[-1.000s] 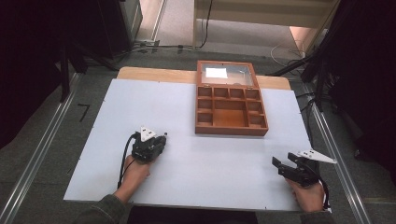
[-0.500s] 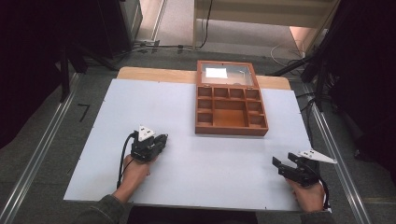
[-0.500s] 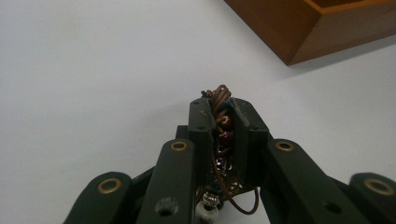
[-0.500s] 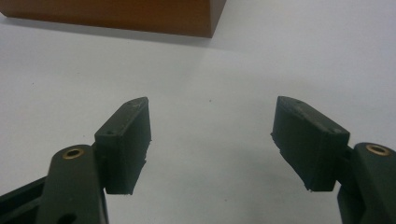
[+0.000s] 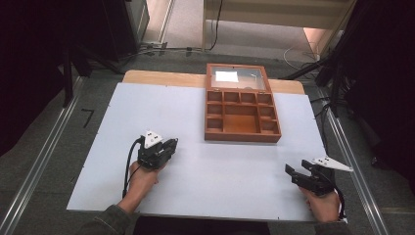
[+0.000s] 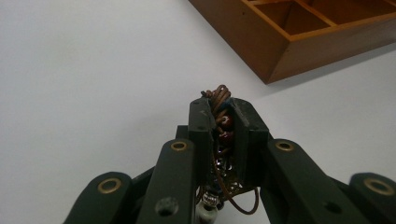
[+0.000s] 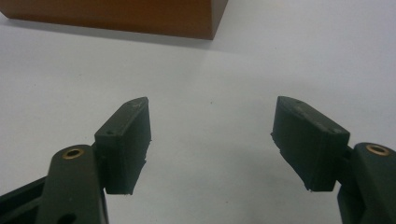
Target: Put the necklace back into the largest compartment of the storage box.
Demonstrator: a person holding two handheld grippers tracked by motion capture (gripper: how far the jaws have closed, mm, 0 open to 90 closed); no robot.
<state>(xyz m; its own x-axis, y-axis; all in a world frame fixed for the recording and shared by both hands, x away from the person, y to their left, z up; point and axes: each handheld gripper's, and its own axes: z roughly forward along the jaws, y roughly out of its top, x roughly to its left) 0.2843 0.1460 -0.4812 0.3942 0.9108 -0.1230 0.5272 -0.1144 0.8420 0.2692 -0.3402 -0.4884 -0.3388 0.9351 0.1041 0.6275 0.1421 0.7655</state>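
A beaded cord bracelet (image 6: 222, 126), brown cord with red-brown and pale beads, is pinched between the jaws of my left gripper (image 6: 223, 108). That left gripper (image 5: 171, 143) rests low over the white table, left of centre, pointing toward the wooden box (image 5: 242, 110). The box lies open, with several small compartments and a glass-panelled lid folded back behind it. Its near left corner (image 6: 273, 70) lies just ahead of the left jaws. My right gripper (image 5: 295, 172) is at the table's front right, open, nothing between its jaws (image 7: 212, 135).
The white table board (image 5: 195, 107) spreads wide around both hands. Metal rails (image 5: 39, 161) run along each side on the floor. Cables and dark equipment stand beyond the far edge.
The left gripper has crept slightly forward and right toward the box. The right gripper has stayed in place.
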